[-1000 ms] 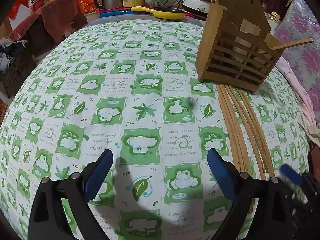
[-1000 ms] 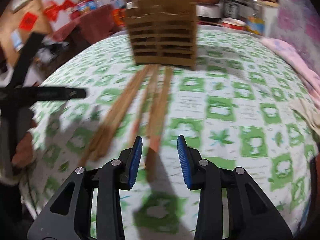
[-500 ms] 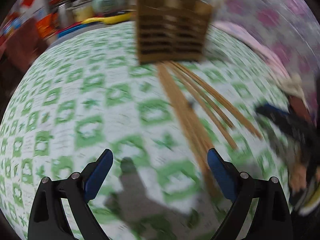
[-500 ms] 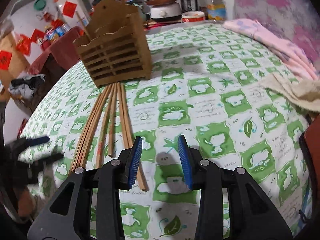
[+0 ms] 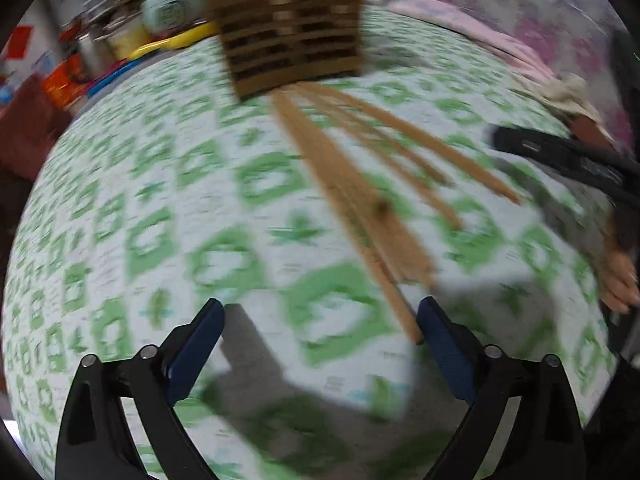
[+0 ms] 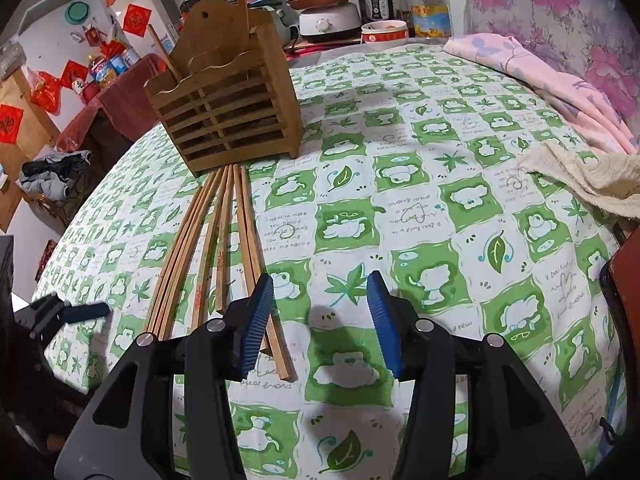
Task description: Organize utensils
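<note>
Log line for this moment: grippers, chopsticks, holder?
left gripper: open, empty | right gripper: open, empty | chopsticks: loose on cloth by holder | holder: two sticks in

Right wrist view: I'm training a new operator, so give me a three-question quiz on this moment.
1. True or false: the right gripper holds a chopstick.
2. Where do the loose chopsticks lie? A) inside the wooden holder B) flat on the tablecloth in front of it C) on the pink blanket
3. Fill in: the left gripper has its jaws ____.

Key: 1 false, its jaws stand open and empty; 2 B; 3 open.
</note>
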{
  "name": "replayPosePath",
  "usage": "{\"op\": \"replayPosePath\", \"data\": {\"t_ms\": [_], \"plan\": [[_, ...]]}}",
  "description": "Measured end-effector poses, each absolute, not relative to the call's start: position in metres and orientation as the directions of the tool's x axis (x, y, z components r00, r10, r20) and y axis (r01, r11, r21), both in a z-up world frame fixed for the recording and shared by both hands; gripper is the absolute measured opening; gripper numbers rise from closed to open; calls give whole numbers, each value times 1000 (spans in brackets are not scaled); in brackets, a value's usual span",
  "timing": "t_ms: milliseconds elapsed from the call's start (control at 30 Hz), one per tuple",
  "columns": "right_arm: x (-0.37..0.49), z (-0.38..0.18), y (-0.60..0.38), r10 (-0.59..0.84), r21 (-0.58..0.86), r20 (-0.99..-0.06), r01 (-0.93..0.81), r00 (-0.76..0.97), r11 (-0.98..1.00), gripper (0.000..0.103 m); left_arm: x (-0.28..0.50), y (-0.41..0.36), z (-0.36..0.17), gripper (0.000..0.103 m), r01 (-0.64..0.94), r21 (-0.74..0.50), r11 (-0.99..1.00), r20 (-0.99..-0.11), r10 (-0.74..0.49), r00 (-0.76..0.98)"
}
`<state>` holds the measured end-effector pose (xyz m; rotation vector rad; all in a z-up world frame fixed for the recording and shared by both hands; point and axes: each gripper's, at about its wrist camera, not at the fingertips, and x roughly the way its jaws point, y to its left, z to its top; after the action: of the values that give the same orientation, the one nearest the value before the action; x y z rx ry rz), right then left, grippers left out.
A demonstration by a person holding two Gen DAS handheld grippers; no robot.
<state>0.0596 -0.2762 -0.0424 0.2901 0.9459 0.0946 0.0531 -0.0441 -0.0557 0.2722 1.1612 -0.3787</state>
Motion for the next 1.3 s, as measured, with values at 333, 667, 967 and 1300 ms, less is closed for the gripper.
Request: {"op": "replayPosePath", "data": {"t_ms": [333, 667, 967, 1300], "plan": [[46, -34, -277, 252, 315, -744, -8, 619, 949, 47, 79, -6, -58, 99, 232, 11, 973, -925, -78, 371], [19, -37, -261, 279, 238, -771, -146, 573, 960, 27, 81, -6, -58, 99, 226, 10, 974, -922, -79, 379], [25, -48, -249, 247, 188, -827, -167, 505, 968, 26, 82, -6, -58, 99, 226, 9, 974, -922, -79, 379], [30, -50, -250, 188, 131, -837, -145, 513, 981, 9, 83, -6, -59, 99, 226, 10, 974, -922, -79, 379]]}}
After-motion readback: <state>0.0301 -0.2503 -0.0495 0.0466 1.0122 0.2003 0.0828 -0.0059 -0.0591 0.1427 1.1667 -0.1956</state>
